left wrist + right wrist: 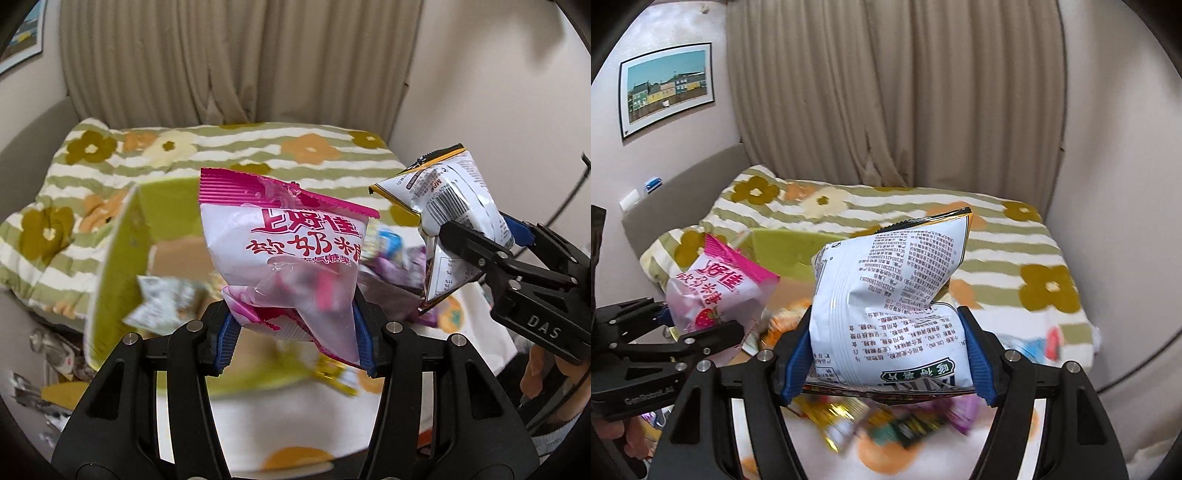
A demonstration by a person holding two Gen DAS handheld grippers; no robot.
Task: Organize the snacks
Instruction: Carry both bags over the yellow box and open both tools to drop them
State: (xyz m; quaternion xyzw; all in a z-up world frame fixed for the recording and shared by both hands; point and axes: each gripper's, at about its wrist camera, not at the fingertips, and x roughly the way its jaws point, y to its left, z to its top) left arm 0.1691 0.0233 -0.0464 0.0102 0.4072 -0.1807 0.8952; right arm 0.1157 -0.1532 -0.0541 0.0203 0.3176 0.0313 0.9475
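The left gripper [295, 332] clamps a pink-and-white plastic snack bag [291, 254]. The right gripper [886, 358] clamps a white foil chip bag [890, 291], both above the floral bedspread [1015, 258]

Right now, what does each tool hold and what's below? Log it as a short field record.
left tool: shut on pink bag, held in the air
right tool: shut on white bag, held in the air
green box: open, below and behind the pink bag, a packet inside
loose snacks: scattered on the bed under the tools, blurred
bedding: striped, floral
backdrop: beige curtain
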